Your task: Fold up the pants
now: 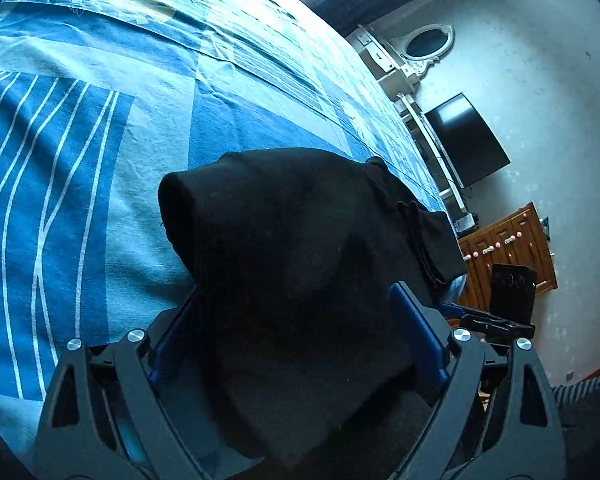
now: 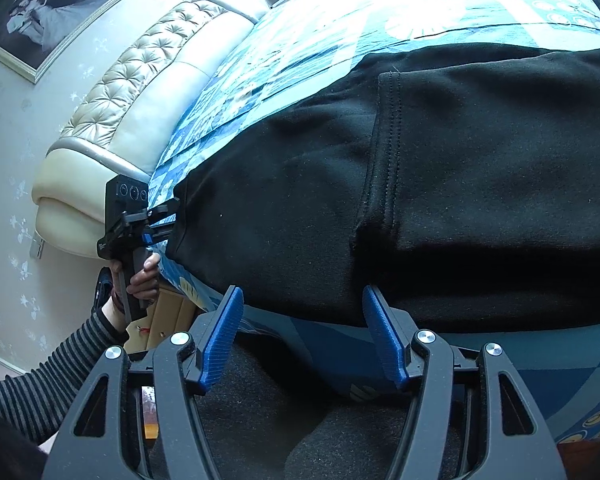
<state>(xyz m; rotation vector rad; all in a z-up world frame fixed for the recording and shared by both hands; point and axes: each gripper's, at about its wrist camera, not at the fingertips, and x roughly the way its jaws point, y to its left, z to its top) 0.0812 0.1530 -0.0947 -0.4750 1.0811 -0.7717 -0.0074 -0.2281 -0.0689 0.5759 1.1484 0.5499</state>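
Note:
Black pants (image 2: pixel 440 184) lie on a blue patterned bed sheet (image 2: pixel 324 52). In the right wrist view my right gripper (image 2: pixel 302 300) is open, its blue pads (image 2: pixel 220 336) at the near edge of the pants with nothing between them. My left gripper shows there at the left (image 2: pixel 156 220), held at the pants' left end. In the left wrist view the left gripper (image 1: pixel 296 308) has black pants fabric (image 1: pixel 300 248) between its wide-set blue pads (image 1: pixel 416 328); the cloth drapes over the jaws and hides the tips. The right gripper (image 1: pixel 496 320) shows at the right.
A padded cream headboard (image 2: pixel 140 112) and a framed picture (image 2: pixel 48 16) are at the left. A television (image 1: pixel 468 140), a white dresser with an oval mirror (image 1: pixel 424 44) and a wooden cabinet (image 1: pixel 504 248) stand beyond the bed. A cardboard box (image 2: pixel 168 316) sits beside the bed.

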